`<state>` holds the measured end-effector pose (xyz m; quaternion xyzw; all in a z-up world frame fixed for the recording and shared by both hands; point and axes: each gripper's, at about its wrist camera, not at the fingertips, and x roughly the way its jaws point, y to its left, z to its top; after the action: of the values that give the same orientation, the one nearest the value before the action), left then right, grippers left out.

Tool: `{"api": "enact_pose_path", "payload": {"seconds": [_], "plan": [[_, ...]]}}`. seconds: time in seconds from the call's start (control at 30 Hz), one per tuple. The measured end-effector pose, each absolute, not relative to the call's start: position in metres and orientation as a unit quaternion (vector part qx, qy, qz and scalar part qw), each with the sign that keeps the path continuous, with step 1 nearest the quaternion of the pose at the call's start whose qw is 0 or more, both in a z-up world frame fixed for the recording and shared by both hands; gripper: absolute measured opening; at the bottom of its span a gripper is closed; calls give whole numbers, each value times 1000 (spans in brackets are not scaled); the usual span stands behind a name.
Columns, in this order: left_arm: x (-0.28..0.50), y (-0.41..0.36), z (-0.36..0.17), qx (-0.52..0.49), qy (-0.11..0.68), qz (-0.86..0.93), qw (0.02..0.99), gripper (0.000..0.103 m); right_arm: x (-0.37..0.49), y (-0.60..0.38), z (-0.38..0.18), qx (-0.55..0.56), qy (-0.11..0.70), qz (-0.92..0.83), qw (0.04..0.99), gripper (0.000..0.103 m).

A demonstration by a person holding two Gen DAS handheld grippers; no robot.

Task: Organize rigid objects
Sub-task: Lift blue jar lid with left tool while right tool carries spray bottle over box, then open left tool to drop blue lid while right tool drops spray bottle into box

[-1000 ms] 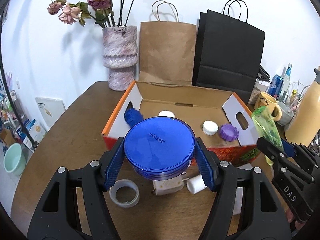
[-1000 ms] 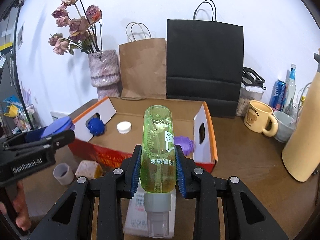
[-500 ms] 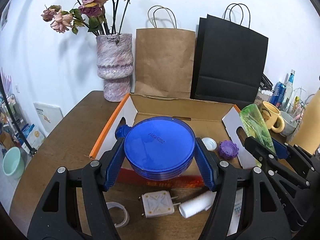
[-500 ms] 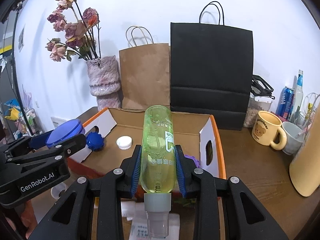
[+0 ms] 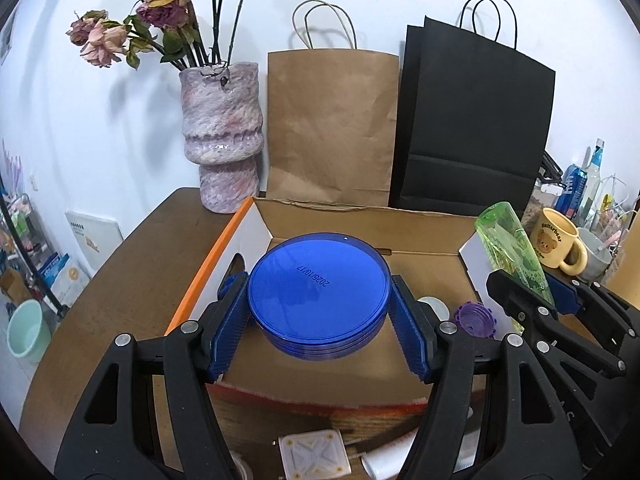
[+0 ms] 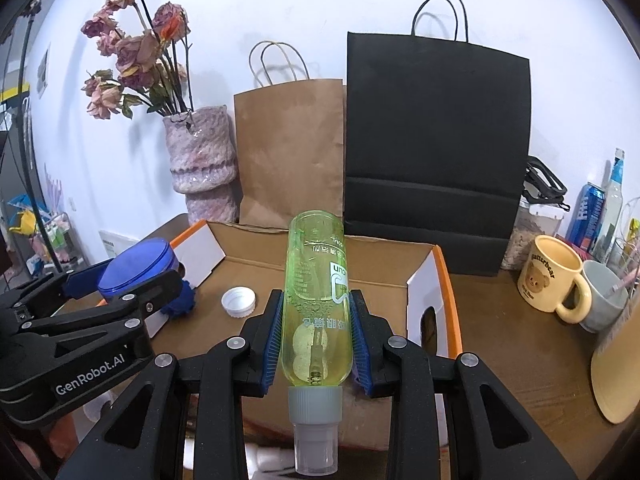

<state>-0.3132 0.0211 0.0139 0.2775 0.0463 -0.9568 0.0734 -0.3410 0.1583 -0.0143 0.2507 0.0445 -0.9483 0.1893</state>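
My left gripper (image 5: 320, 320) is shut on a round blue lidded container (image 5: 318, 292), held over the near half of an open cardboard box (image 5: 360, 216). My right gripper (image 6: 316, 340) is shut on a clear green spray bottle (image 6: 316, 304), cap toward the camera, held over the box's near edge (image 6: 320, 428). Inside the box lie a white cap (image 6: 238, 301), a purple cap (image 5: 474, 318) and a dark blue ridged piece (image 6: 180, 300). Each gripper shows in the other's view: the left gripper (image 6: 132, 276) with the blue container, the right gripper (image 5: 532, 292) with the green bottle (image 5: 508, 244).
Behind the box stand a pink vase of dried roses (image 5: 220, 136), a brown paper bag (image 5: 332, 124) and a black paper bag (image 5: 472, 120). A yellow bear mug (image 6: 552, 276), grey cup, cans and bottles crowd the right. A white plug adapter (image 5: 314, 456) lies on the wooden table before the box.
Both grippers have moved forward over the table with their loads; the blue container now hangs over the box interior and the green bottle over the box's near edge. Grips are unchanged.
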Motion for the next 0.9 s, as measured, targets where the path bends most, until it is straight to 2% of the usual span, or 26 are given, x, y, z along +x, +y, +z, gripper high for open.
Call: {"api": "enact_pose_path", "payload": {"seconds": [0.9], "plan": [[-364,14,-1,286,17,-955,73,64,-393,148,-36,307,85,-926,202,35]]}}
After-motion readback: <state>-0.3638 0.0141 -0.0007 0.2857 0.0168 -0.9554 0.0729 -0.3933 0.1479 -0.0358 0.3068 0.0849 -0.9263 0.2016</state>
